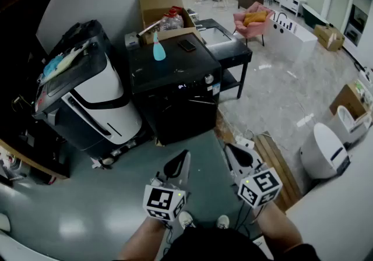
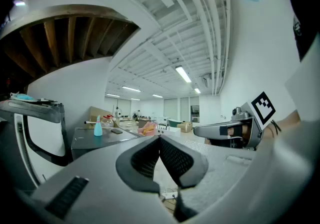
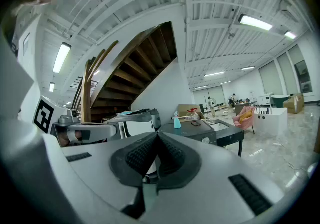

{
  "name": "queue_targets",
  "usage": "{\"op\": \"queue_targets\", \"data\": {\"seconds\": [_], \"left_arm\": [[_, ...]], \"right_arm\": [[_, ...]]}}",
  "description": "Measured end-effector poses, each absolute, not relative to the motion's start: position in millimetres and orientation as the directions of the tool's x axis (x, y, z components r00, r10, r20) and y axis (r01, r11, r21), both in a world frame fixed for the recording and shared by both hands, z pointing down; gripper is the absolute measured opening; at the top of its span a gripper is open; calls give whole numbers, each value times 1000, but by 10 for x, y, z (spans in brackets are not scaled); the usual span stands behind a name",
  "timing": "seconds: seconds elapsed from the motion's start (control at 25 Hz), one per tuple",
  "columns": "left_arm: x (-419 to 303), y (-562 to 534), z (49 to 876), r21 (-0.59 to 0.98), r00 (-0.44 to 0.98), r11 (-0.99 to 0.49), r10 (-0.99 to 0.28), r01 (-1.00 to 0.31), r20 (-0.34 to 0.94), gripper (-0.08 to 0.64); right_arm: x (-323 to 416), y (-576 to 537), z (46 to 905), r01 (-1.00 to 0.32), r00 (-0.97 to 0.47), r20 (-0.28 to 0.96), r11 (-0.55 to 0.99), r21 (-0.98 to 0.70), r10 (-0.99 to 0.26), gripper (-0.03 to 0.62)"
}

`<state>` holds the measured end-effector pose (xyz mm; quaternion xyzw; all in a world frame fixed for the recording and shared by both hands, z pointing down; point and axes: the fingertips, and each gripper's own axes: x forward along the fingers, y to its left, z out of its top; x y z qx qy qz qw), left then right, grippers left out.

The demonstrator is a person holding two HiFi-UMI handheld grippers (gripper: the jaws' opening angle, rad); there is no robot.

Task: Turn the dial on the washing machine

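Grey floor point(image 1: 105, 213), open room. Left gripper point(image 1: 184, 156), right gripper point(image 1: 229, 149): jaws pressed together, empty, level. Washing machine point(image 1: 169, 94) well ahead; dial point(image 1: 208, 79) on its front, upper right. Advice: approach, spread jaws, straddle dial squarely.

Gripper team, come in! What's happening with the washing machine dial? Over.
Left gripper and right gripper shut, empty, side by side. Dial on washing machine untouched, well ahead. Spray bottle on top, not blocking.
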<state>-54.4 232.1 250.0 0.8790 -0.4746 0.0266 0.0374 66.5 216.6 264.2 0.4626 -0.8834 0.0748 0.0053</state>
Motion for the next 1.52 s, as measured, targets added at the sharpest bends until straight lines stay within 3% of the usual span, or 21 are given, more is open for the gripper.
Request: {"op": "queue_targets", "data": {"seconds": [0.68,1.52], "left_arm": [[-901,2225,2570,46,522,-520,-849,-853,79,5],[-2054,1821,2903,94,517,-509,-849,-855,108,6]], "right_arm": [[306,2040,2719,-793,-605,85,590,-153,-792,0],[-691,1565,2995,-799,-590,95,564,-208,-802,2]]}}
